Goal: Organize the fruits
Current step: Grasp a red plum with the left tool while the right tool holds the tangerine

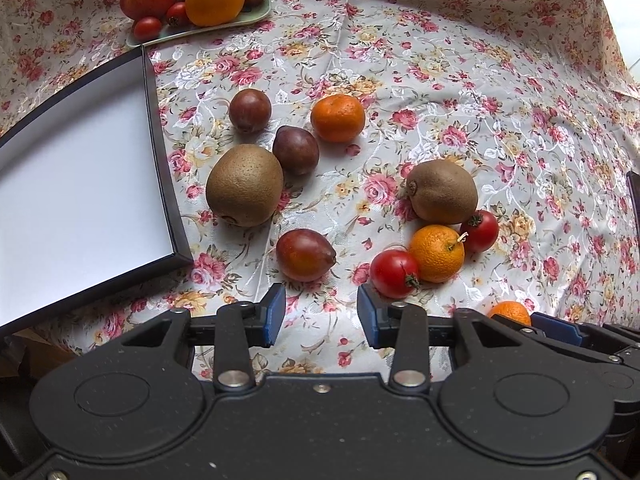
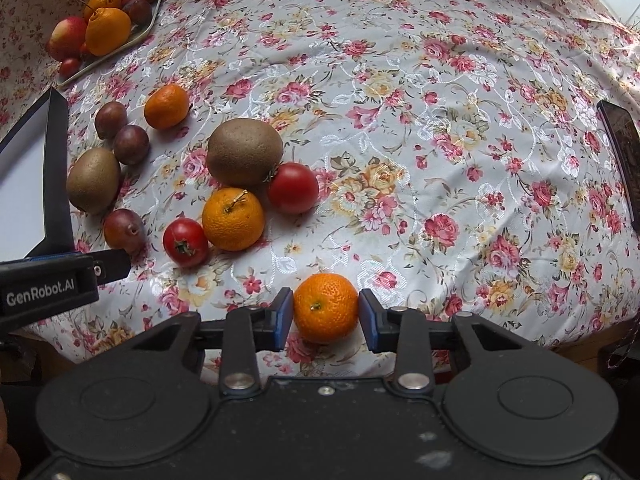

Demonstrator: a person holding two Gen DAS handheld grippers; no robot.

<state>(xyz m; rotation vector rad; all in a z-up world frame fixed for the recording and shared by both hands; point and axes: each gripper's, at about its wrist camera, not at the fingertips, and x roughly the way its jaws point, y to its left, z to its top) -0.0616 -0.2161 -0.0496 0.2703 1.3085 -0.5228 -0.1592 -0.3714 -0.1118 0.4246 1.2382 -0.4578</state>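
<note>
Loose fruit lies on the flowered cloth (image 1: 440,60). My left gripper (image 1: 322,314) is open and holds nothing; a reddish plum (image 1: 305,254) lies just ahead of its fingers. Beyond are two kiwis (image 1: 244,184) (image 1: 442,191), two dark plums (image 1: 250,111) (image 1: 295,150), two mandarins (image 1: 338,118) (image 1: 436,253) and two tomatoes (image 1: 394,273) (image 1: 479,230). My right gripper (image 2: 326,316) is shut on a third mandarin (image 2: 326,307) near the table's front edge, both blue pads (image 2: 285,316) against its sides. An empty white box (image 1: 80,184) with a dark rim sits left.
A pale plate (image 1: 208,26) piled with an apple, big oranges and small fruit stands at the far left. A dark phone (image 2: 622,160) lies at the right edge of the table. The left gripper's body (image 2: 48,284) shows at the left of the right wrist view.
</note>
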